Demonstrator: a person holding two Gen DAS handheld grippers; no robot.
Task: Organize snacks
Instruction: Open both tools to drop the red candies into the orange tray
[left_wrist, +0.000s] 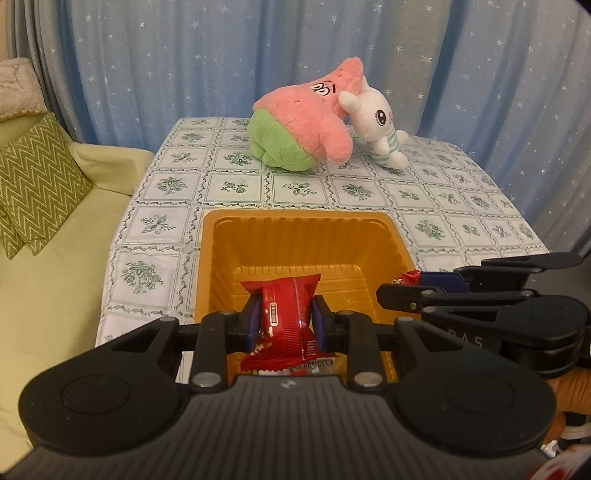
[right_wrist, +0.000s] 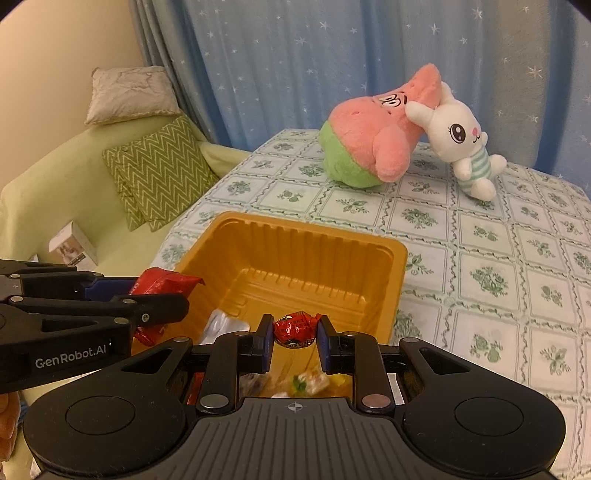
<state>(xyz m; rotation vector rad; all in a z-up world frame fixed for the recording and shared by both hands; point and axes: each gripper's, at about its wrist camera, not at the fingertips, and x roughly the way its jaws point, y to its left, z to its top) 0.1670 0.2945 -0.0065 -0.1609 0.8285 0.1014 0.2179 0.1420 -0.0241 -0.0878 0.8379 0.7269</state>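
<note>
An orange plastic tray (left_wrist: 221, 258) (right_wrist: 388, 280) stands at the near edge of the table. My left gripper (left_wrist: 284, 325) is shut on a red snack packet (left_wrist: 286, 306), held over the tray's near part. In the right wrist view that packet (right_wrist: 162, 282) shows at the left, in the left gripper (right_wrist: 147, 295). My right gripper (right_wrist: 293, 338) is shut on a small red wrapped candy (right_wrist: 293, 326), also over the tray's near side. From the left wrist view the right gripper (left_wrist: 402, 286) comes in from the right with the candy (left_wrist: 408, 277). Several wrapped snacks (right_wrist: 310, 382) lie low in the tray, partly hidden.
A pink and green plush (left_wrist: 306, 125) and a white rabbit plush (left_wrist: 380, 125) lie at the table's far side. The table has a floral checked cloth (right_wrist: 480, 277). A pale green sofa (left_wrist: 55, 258) with zigzag cushions (left_wrist: 33, 177) stands at the left. Blue starry curtains hang behind.
</note>
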